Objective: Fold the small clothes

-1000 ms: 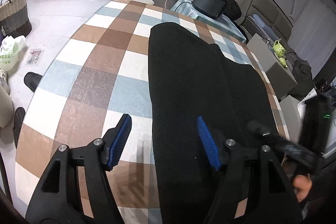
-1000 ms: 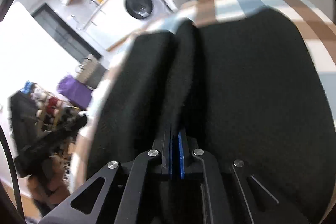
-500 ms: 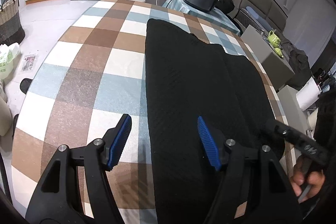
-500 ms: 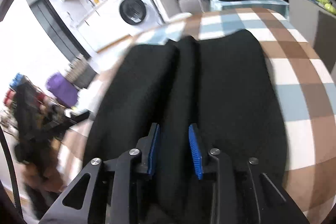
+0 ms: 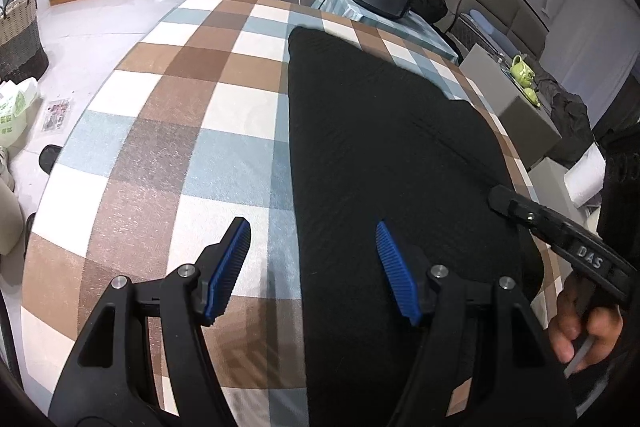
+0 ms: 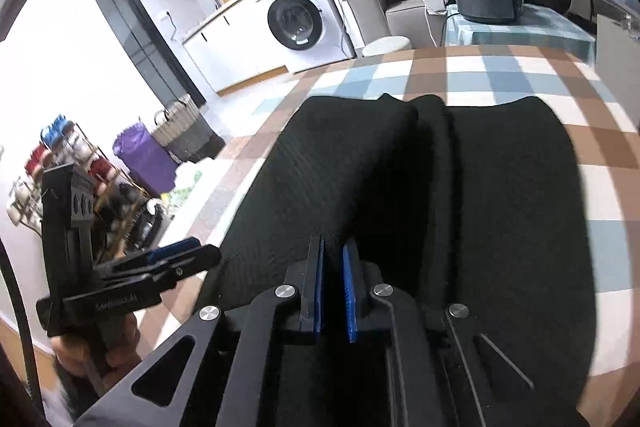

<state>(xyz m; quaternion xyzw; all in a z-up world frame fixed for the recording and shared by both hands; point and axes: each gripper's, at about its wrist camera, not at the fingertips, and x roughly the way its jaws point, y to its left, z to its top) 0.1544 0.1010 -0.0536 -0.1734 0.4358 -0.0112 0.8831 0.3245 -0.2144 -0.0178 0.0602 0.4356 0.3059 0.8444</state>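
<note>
the right gripper (image 6: 333, 283) is seen with its jaws closing to a narrow slit, no cloth visibly pinched; the left gripper (image 5: 312, 267) is held spread, straddling the near left edge of the black garment (image 5: 380, 131), which lies folded lengthwise on the checked tablecloth (image 5: 168, 147). a grab closed on air would leave the fold undone — a thin pinch could slip. farther off, a woven basket (image 5: 18, 35) is glimpsed, contents not shown.
</note>
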